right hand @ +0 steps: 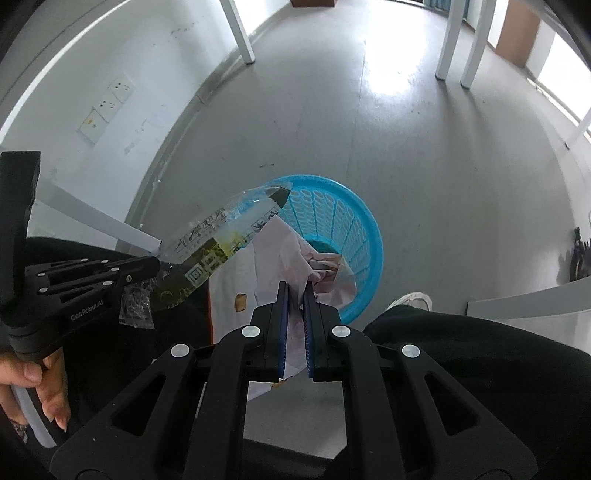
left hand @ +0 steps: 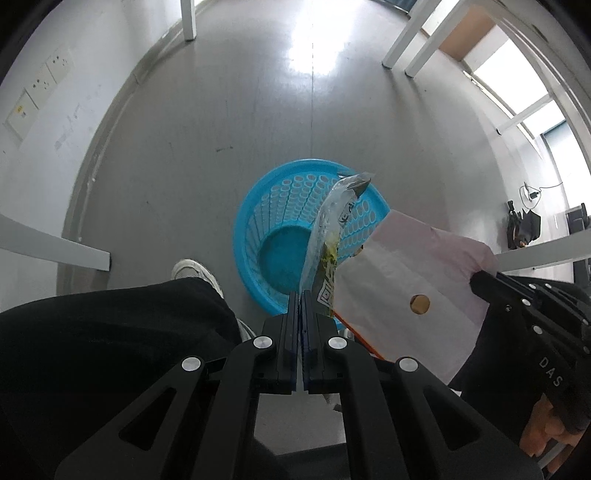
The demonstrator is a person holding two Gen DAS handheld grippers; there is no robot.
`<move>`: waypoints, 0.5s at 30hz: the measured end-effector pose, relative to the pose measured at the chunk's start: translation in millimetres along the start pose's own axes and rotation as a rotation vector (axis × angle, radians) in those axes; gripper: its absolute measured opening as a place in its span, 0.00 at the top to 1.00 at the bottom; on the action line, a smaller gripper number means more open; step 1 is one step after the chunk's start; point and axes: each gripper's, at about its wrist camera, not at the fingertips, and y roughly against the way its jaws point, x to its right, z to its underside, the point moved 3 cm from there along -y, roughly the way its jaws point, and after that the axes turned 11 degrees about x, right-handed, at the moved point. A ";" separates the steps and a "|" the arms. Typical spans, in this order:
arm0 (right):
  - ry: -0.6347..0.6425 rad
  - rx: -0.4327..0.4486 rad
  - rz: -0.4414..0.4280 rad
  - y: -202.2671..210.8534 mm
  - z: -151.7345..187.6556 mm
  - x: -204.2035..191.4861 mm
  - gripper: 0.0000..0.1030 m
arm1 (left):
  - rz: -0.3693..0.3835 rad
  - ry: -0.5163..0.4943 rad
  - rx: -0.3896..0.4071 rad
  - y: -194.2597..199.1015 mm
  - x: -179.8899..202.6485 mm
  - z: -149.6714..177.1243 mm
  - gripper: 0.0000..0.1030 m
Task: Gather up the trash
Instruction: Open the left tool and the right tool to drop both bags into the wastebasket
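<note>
A round blue plastic basket stands on the grey floor below both grippers; its bottom looks bare. My left gripper is shut on a clear printed snack wrapper that sticks out over the basket's right side. My right gripper is shut on a crumpled white paper bag that hangs over the basket near its left rim. In the left wrist view the paper bag shows as a flat white sheet with a round hole. In the right wrist view the wrapper shows at the left, in the left gripper's jaws.
The person's black trouser legs and a white shoe are beside the basket. White table legs stand further back, white table edges at both sides. A wall with sockets runs on the left.
</note>
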 end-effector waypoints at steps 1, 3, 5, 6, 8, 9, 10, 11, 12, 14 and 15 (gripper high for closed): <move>-0.007 -0.006 0.007 -5.4 -1.7 1.9 0.93 | -0.001 0.002 -0.006 -3.8 -0.4 -1.5 0.99; -0.011 -0.017 0.017 -14.4 -4.4 4.0 0.93 | -0.004 0.006 -0.021 -10.5 0.4 -3.7 0.99; -0.007 -0.028 0.036 -24.6 -7.4 5.7 0.93 | -0.012 0.007 -0.035 -19.0 1.5 -5.7 0.99; -0.004 -0.035 0.044 -30.8 -9.0 5.2 0.93 | -0.014 0.005 -0.039 -23.4 1.4 -7.1 0.99; -0.009 -0.058 0.049 -43.6 -11.3 7.5 0.93 | -0.027 -0.006 -0.048 -32.3 4.9 -10.2 0.99; -0.017 -0.072 0.052 -50.5 -12.0 10.4 0.93 | -0.039 -0.010 -0.055 -37.3 7.9 -11.2 0.99; -0.026 -0.084 0.055 -57.0 -13.2 11.0 0.93 | -0.045 -0.010 -0.060 -41.5 6.9 -12.2 0.99; -0.035 -0.098 0.059 -63.8 -13.5 13.3 0.93 | -0.051 -0.009 -0.067 -46.6 5.7 -14.1 0.99; -0.039 -0.112 0.066 -70.9 -13.8 14.3 0.93 | -0.059 -0.002 -0.080 -53.4 2.4 -16.0 0.99; -0.057 -0.142 0.088 -85.3 -12.6 18.7 0.93 | -0.067 0.016 -0.104 -63.9 -1.4 -18.2 0.99; -0.070 -0.152 0.094 -90.9 -11.9 20.9 0.93 | -0.073 0.024 -0.118 -69.3 -3.0 -18.9 0.99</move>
